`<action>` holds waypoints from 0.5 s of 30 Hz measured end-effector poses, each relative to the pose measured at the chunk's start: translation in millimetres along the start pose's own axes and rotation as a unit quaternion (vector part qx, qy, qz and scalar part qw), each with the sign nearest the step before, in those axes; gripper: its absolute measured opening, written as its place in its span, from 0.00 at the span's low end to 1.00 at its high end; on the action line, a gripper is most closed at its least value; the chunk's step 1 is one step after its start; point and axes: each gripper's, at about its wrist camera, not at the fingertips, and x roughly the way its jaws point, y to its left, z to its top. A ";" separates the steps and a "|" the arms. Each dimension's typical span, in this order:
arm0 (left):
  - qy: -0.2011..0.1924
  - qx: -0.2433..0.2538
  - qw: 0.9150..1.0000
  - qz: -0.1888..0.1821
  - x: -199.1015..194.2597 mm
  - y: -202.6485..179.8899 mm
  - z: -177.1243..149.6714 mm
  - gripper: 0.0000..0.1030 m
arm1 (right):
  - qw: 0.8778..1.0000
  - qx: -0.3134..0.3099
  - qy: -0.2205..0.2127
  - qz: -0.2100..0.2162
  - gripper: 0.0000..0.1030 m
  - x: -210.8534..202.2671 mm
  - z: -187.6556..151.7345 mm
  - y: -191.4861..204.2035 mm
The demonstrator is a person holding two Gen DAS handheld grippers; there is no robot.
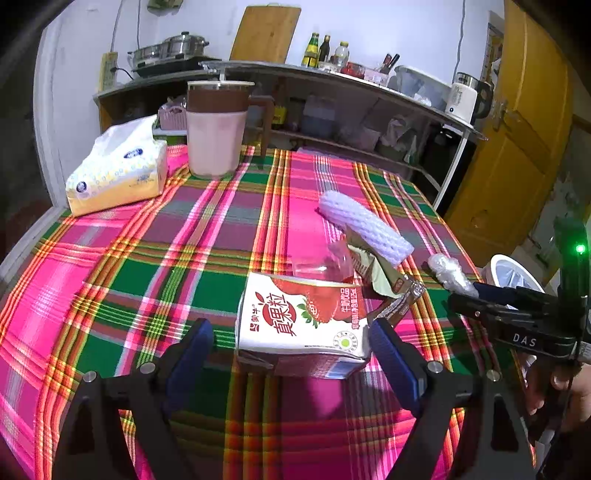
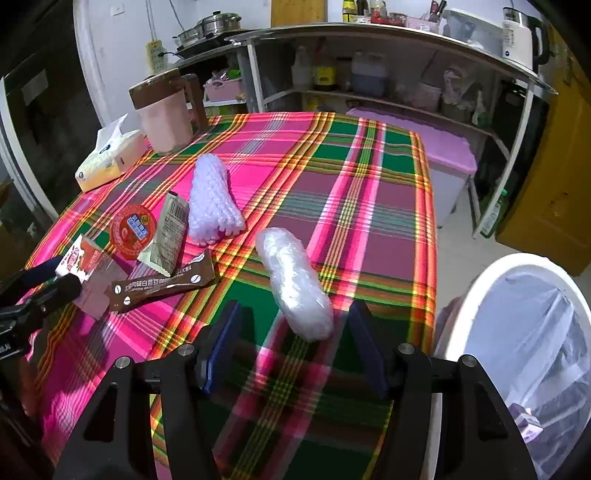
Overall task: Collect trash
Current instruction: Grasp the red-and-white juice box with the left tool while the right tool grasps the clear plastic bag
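Both spread, the left hand-held gripper [image 1: 291,354] straddled the milk carton [image 1: 303,317] and the right hand-held gripper [image 2: 295,354] the plastic wad [image 2: 295,280], which looked likely to slip free when squeezed.

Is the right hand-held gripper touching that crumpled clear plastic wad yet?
Apart. In the right wrist view the right hand-held gripper is open, and green tablecloth shows between each blue pad and the crumpled plastic wad, which lies on the cloth between them.

Both wrist views look low across the plaid tablecloth [image 1: 110,258] toward the kitchen shelf [image 2: 369,33], sharing the foam net sleeve [image 1: 364,225].
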 end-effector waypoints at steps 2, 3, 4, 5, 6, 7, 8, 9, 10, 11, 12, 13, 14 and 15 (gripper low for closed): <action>0.008 -0.001 1.000 0.000 3.7 -0.8 0.2 0.84 | 1.000 0.001 0.000 -0.002 0.56 0.7 0.6 0.0; 0.013 0.001 1.000 0.001 6.0 -1.7 0.2 0.83 | 1.000 0.002 0.000 -0.004 0.49 1.1 0.8 0.1; 0.018 0.002 1.000 0.001 8.2 -2.5 -0.1 0.82 | 1.000 0.002 -0.001 -0.007 0.45 0.9 1.0 0.3; 0.024 0.001 1.000 -0.001 10.7 -2.8 -0.4 0.78 | 1.000 0.004 -0.001 -0.009 0.35 0.4 0.9 0.2; 0.030 0.001 1.000 -0.002 13.4 -3.2 -0.5 0.75 | 1.000 0.006 -0.002 -0.010 0.27 0.0 0.6 0.2; 0.033 0.002 0.999 -0.001 14.6 -3.8 -0.5 0.75 | 1.000 0.009 -0.002 -0.009 0.26 -0.5 0.2 0.0; 0.032 0.003 0.999 -0.001 14.1 -3.8 -0.7 0.75 | 1.000 0.011 -0.002 -0.008 0.24 -1.3 -0.6 -0.2; 0.031 0.003 0.999 -0.003 13.6 -4.0 -0.7 0.75 | 1.000 0.012 -0.003 -0.008 0.24 -2.3 -1.7 0.0; 0.032 0.004 0.999 -0.004 13.6 -4.4 -0.9 0.75 | 1.000 0.012 -0.004 -0.008 0.23 -4.0 -3.3 1.0; 0.030 0.004 1.000 -0.004 12.6 -4.5 -1.3 0.75 | 1.000 0.012 -0.005 -0.009 0.23 -5.7 -4.7 1.9; 0.027 0.004 1.000 -0.004 11.1 -4.7 -1.7 0.75 | 1.000 0.013 -0.007 -0.008 0.22 -8.2 -6.5 3.0; 0.024 0.005 1.000 -0.003 9.7 -4.9 -1.7 0.74 | 1.000 0.013 -0.009 -0.008 0.22 -10.2 -7.5 3.9; 0.020 0.006 1.000 -0.002 7.9 -5.4 -2.0 0.74 | 1.000 0.014 -0.011 -0.008 0.22 -13.2 -9.0 5.1; 0.015 0.009 1.000 0.000 5.3 -6.8 -2.7 0.74 | 1.000 0.013 -0.014 -0.009 0.22 -16.3 -10.4 6.2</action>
